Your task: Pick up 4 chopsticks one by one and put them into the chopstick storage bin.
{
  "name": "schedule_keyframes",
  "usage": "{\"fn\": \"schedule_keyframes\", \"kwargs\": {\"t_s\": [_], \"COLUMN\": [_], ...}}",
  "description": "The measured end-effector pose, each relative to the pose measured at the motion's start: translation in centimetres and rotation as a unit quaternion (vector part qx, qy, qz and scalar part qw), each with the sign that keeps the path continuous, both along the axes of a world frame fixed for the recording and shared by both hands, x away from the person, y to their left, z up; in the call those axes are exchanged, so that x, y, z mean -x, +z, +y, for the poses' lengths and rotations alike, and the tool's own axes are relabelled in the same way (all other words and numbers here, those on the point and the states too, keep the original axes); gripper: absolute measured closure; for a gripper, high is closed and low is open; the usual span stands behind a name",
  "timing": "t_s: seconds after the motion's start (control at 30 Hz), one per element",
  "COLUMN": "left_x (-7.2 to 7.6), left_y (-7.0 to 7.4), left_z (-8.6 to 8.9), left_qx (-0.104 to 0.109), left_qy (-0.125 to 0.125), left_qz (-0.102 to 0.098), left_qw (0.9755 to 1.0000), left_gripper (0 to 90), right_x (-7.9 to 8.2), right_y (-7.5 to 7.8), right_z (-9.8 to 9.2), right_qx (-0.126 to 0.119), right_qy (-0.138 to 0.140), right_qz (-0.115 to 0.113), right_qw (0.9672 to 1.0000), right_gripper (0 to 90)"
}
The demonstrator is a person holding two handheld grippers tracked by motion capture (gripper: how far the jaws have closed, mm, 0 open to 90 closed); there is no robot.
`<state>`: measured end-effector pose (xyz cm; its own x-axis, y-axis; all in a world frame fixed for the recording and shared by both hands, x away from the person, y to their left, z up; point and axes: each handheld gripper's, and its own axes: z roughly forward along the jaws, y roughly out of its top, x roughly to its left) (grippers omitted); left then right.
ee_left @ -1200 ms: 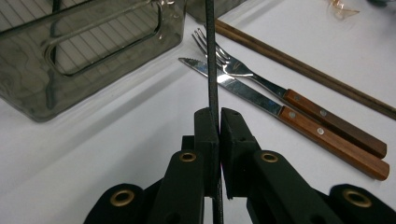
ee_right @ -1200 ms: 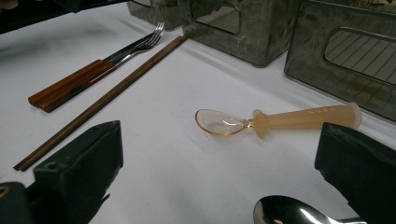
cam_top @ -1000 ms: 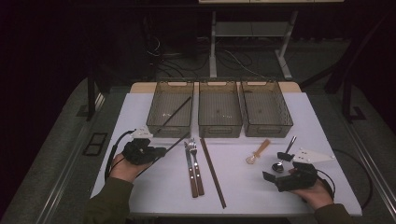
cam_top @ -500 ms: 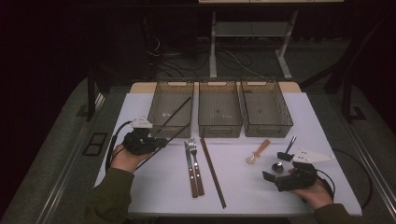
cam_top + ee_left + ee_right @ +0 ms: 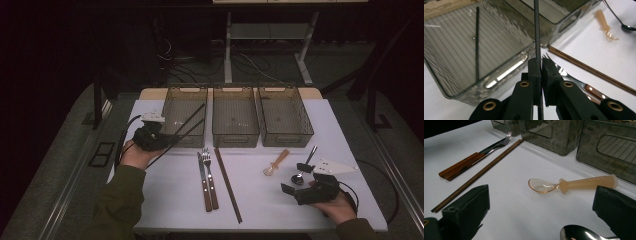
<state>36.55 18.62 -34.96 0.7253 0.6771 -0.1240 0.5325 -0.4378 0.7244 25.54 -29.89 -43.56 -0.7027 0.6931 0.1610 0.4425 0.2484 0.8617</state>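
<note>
- the left gripper (image 5: 539,75) has its jaws clamped on a thin black chopstick (image 5: 536,30); the left gripper view shows the stick running up over the near wall of the left bin (image 5: 506,71).
- that view also shows a second black chopstick (image 5: 477,42) lying on the bin's ribbed floor; in the high view both sticks read only as thin dark lines.
- the right gripper (image 5: 541,217) rests on the table with its jaws wide and nothing between them; ahead lie a translucent spoon (image 5: 574,184) and a metal spoon (image 5: 579,233).
- between the hands lie a knife and fork (image 5: 207,175) and brown chopsticks (image 5: 228,185).
- since a second ago the left gripper (image 5: 150,137) has risen toward the bin with the stick; the right gripper (image 5: 312,190) has stayed put.
</note>
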Motion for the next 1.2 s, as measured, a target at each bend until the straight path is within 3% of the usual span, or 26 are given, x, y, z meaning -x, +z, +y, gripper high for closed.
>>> {"fn": "schedule_keyframes", "kwargs": {"t_s": [0.7, 1.07, 1.2], "left_x": [-5.8, -9.2, -10.3], "left_y": [1.4, 1.2, 0.7], "left_z": [-1.4, -1.6, -1.4], "left_qx": [-0.024, -0.01, -0.004], "left_qy": [0.035, 0.06, 0.083], "left_qz": [0.015, 0.012, 0.016], "left_qw": [0.999, 0.9981, 0.9964], "left_gripper": [85.2, 85.1, 85.1], "right_x": [0.0, 0.1, 0.1], "right_y": [0.0, 0.1, 0.0], "right_z": [0.0, -0.1, -0.1], "right_qx": [-0.003, -0.006, -0.008], "right_qy": [-0.003, -0.003, -0.002], "right_qz": [-0.001, 0.001, 0.001], "right_qw": [1.0, 1.0, 1.0], "right_gripper": [1.3, 1.3, 1.3]}}
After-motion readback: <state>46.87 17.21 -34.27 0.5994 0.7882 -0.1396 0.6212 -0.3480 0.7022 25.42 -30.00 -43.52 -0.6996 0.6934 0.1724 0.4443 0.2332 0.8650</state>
